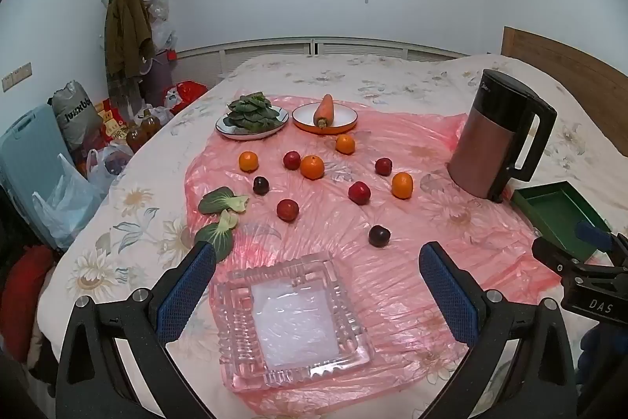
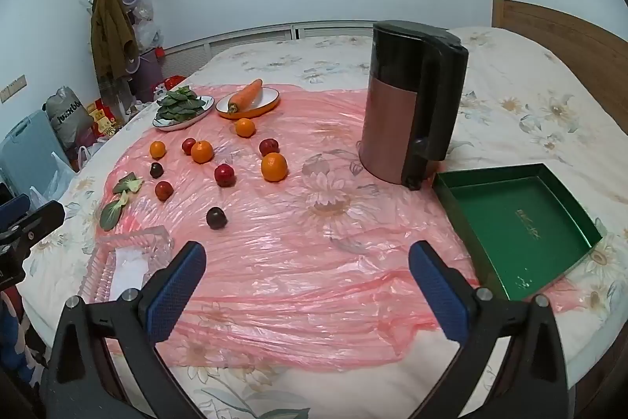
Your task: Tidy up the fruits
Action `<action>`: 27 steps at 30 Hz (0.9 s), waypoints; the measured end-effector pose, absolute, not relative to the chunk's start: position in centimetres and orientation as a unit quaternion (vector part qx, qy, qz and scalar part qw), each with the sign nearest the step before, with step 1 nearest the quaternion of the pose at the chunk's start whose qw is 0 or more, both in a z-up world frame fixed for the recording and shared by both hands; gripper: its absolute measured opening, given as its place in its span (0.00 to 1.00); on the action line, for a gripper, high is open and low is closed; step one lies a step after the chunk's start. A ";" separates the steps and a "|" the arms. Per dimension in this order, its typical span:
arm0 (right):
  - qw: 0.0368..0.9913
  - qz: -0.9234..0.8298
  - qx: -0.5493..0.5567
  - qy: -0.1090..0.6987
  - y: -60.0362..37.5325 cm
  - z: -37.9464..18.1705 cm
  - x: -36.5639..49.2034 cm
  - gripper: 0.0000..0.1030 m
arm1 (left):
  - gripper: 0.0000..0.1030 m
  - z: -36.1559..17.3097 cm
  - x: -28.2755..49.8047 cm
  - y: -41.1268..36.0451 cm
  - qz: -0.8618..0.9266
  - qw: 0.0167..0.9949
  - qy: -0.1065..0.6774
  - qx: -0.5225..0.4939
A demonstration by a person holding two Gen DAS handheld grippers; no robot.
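The left gripper [image 1: 318, 269] and right gripper [image 2: 307, 268] hovered with jaws wide apart, empty. The glass tray [image 1: 294, 321] lay nearest, cut off in the right view. Oranges [image 1: 312, 167] and plums [image 1: 379, 235] lay scattered on pink plastic sheet [image 1: 392, 281]; farther fruit types were unclear.

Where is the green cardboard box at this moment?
The shallow green cardboard box lies empty at the right of the right wrist view, on the bed beside the copper and black electric kettle.

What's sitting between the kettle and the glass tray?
Only bare pink plastic sheet lies between the kettle and glass tray, as the right wrist view shows; the darkest plum sits just beyond that line.
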State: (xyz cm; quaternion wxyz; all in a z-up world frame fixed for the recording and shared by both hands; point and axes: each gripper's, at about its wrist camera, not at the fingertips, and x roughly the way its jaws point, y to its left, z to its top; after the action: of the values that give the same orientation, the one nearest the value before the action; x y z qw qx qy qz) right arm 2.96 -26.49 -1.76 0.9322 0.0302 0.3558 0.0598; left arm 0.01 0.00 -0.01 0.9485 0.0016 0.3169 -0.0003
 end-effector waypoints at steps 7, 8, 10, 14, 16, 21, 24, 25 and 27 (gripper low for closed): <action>0.933 0.060 0.028 0.354 -26.3 -1.8 2.9 1.00 | 0.99 0.2 -0.1 0.0 0.003 0.948 0.318 -0.002; 0.933 0.060 0.029 0.355 -26.3 -1.8 2.9 1.00 | 0.99 0.2 -0.1 0.0 0.003 0.948 0.317 -0.002; 0.933 0.059 0.026 0.354 -26.2 -1.8 2.9 1.00 | 0.99 0.0 0.0 0.1 0.001 0.947 0.320 -0.004; 0.933 0.059 0.025 0.354 -26.3 -1.8 2.9 1.00 | 0.99 0.1 0.0 0.2 0.000 0.947 0.321 -0.004; 0.933 0.059 0.026 0.354 -26.3 -1.8 2.9 1.00 | 0.99 0.1 0.0 0.3 0.001 0.947 0.321 -0.004; 0.933 0.059 0.025 0.354 -26.4 -1.9 2.9 1.00 | 0.99 -0.1 -0.2 0.5 0.001 0.946 0.323 -0.006; 0.933 0.060 0.026 0.354 -26.4 -1.9 2.8 1.00 | 0.99 -0.4 0.0 0.3 0.000 0.946 0.324 -0.005; 0.933 0.060 0.026 0.354 -26.4 -1.9 2.9 1.00 | 0.99 -0.4 0.0 0.4 0.000 0.946 0.325 -0.004; 0.933 0.060 0.025 0.354 -26.3 -1.9 2.8 1.00 | 0.99 -0.7 0.1 0.4 0.000 0.945 0.326 -0.001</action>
State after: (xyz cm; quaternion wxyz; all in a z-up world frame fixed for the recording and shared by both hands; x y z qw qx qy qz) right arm 2.85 -26.30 -1.89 0.9329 0.0251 0.3542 0.0601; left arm 0.06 0.35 -0.66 0.9453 -0.0005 0.3263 0.0000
